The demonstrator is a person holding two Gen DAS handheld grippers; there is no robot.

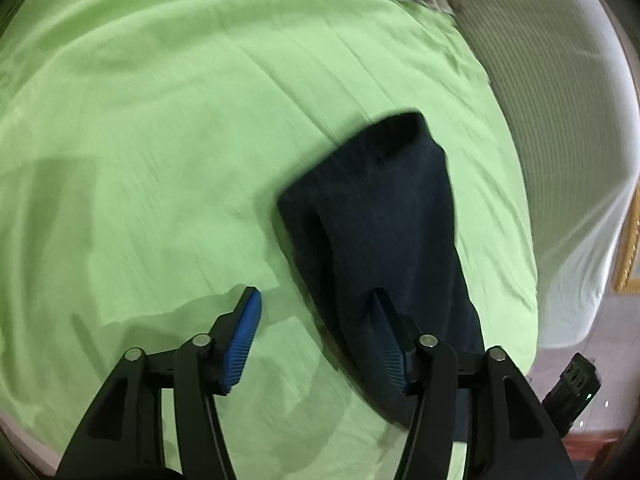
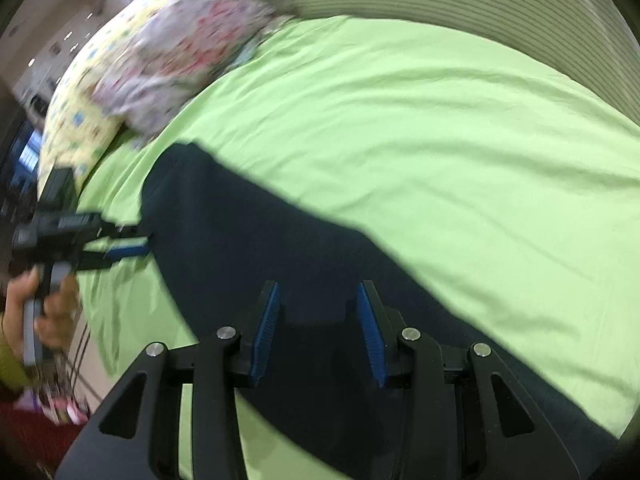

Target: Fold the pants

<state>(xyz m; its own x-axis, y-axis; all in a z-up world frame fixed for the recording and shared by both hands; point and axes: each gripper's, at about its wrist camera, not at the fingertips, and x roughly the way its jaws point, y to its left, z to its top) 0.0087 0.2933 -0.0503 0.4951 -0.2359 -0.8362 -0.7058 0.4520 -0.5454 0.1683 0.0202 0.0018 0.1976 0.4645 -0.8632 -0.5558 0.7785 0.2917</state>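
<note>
Dark navy pants (image 1: 380, 216) lie flat on a light green bedsheet (image 1: 160, 140), folded lengthwise into a long strip. In the left wrist view my left gripper (image 1: 316, 300) is open and empty, its right finger over the pants' near edge and its left finger over bare sheet. In the right wrist view the pants (image 2: 248, 232) run from upper left to lower right. My right gripper (image 2: 318, 292) is open and empty just above the pants' middle. The left gripper (image 2: 132, 246) shows there at the pants' left end, held by a hand.
Floral pillows (image 2: 160, 52) lie at the head of the bed. A white striped mattress side or bedding (image 1: 560, 120) borders the green sheet. The right gripper's body (image 1: 572, 384) shows at the bed's edge. Floor shows beyond the edge (image 1: 608, 360).
</note>
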